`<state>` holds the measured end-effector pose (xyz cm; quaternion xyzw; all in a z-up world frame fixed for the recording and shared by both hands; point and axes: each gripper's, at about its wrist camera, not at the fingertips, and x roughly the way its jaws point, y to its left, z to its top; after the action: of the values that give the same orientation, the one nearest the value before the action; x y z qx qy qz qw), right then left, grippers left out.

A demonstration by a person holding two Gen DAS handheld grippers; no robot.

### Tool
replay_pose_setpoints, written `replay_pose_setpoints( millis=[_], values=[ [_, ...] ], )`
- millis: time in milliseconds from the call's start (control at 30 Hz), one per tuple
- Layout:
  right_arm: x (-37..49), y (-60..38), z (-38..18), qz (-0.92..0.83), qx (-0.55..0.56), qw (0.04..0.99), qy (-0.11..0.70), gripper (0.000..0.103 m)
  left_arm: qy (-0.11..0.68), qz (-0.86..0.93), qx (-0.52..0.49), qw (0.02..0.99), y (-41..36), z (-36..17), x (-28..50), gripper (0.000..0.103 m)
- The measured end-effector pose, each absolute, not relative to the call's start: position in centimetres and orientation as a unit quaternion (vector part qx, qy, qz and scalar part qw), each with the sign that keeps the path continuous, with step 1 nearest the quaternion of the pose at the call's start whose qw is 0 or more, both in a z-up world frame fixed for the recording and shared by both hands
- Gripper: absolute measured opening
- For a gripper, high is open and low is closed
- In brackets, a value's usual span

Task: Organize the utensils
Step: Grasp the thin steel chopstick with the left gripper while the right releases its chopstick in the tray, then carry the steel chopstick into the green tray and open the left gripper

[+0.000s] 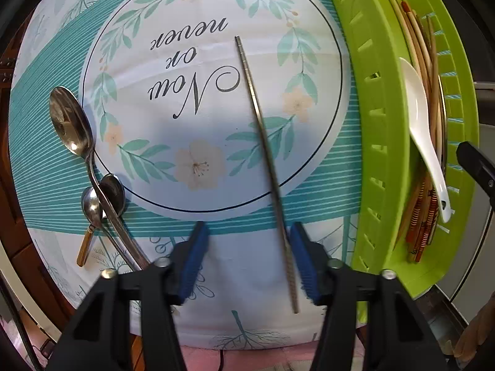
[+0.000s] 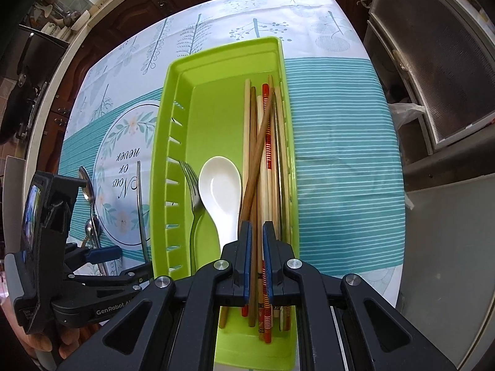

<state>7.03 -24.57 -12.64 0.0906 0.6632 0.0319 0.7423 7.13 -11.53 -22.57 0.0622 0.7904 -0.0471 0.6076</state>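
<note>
A metal chopstick (image 1: 263, 142) lies on the tablecloth, its near end between the pads of my left gripper (image 1: 249, 259). It sits close against the right pad and well clear of the left one, so the gripper is open. Left of it lie a large spoon (image 1: 69, 120) and two small spoons (image 1: 102, 201), crossed. The green tray (image 2: 161, 154) holds several wooden chopsticks (image 2: 266, 142), a white ceramic spoon (image 2: 219, 185) and a fork (image 2: 193, 198). My right gripper (image 2: 257, 262) hangs shut over the chopsticks' near ends; nothing clearly sits between its pads.
The tray (image 1: 380, 123) lies along the right side of the flowered tablecloth (image 1: 191, 92). Dark wooden cabinets (image 2: 123, 9) stand beyond the table's far edge and a grey screened panel (image 2: 433, 77) to its right. A hand (image 2: 43, 343) holds the left gripper (image 2: 133, 259).
</note>
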Motion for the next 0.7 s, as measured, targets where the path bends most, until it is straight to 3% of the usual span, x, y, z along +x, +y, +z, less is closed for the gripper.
replay_pose_setpoints(
  millis=[67, 333, 700],
  values=[
    [6.7, -24.6, -12.6, 0.031, 0.093, 0.742, 0.663, 0.006, 0.79, -0.053, 0.05, 0.608, -12.0, -22.1, 6.5, 0.004],
    [5.3, -25.1, -12.1, 0.039, 0.11, 0.743, 0.659, 0.006, 0.795, -0.076, -0.032, 0.601, -8.6, -21.6, 6.3, 0.003],
    [3.5, -25.0, -11.0, 0.048, 0.117, 0.745, 0.655, 0.006, 0.78, -0.119, -0.088, 0.608, -3.7, -14.5, 6.4, 0.003]
  ],
)
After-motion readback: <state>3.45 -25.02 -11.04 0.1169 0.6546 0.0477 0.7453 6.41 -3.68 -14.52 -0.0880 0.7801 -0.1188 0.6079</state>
